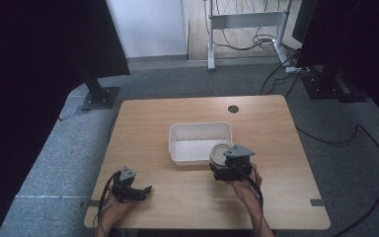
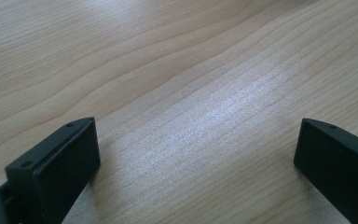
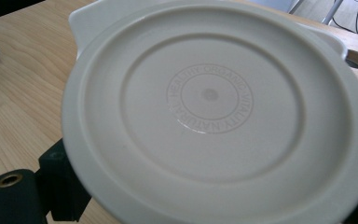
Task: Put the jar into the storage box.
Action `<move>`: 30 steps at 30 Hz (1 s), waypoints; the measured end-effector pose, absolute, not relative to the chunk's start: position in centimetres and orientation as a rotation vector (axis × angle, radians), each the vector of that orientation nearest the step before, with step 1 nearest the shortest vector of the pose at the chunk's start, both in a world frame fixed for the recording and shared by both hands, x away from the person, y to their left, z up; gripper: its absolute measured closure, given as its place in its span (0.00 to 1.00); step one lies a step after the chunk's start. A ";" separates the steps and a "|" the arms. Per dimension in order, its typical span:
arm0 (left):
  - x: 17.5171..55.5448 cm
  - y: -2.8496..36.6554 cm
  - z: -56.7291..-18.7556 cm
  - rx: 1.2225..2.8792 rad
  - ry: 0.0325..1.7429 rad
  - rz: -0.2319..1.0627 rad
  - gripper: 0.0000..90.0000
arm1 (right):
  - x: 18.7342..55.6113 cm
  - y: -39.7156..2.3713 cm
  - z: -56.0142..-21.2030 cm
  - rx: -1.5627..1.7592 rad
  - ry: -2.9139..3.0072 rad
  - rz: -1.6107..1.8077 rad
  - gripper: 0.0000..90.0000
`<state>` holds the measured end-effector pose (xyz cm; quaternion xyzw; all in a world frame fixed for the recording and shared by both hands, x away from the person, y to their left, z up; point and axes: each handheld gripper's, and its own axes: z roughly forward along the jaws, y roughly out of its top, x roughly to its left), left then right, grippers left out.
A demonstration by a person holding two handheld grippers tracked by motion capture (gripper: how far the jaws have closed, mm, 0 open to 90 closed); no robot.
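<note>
Right claw (image 1: 225,165) grasping round cream plate (image 3: 214,107) by its near edge, held tilted at the front right corner of the white bin (image 1: 177,132) mid-tabletop (image 1: 276,187), bin just ahead; left claw (image 1: 143,190) released, idle, well apart at front left.

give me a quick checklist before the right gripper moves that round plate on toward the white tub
1. Plate held by right gripper: ok, the black fingers sit at its rim.
2. Plate level: not ok, it looks tilted.
3. White tub free to receive: ok, its inside looks bare.
4. Plate over tub: ok, it overlaps the near right corner.
5. Left gripper out of the way: ok, open over bare table.
6. Grip firmness: cannot tell.
</note>
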<state>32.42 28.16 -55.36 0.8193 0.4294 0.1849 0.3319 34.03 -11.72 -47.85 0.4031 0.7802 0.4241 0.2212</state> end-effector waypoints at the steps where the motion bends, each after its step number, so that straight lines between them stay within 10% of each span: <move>1: 32.4 28.2 -55.4 2.141 1.122 0.483 0.00 | 34.1 -11.6 -47.8 1.115 2.157 1.170 0.10; 30: 32.4 28.2 -55.4 2.141 1.121 0.484 0.00 | 37.9 -7.2 -47.4 1.069 2.178 1.171 0.10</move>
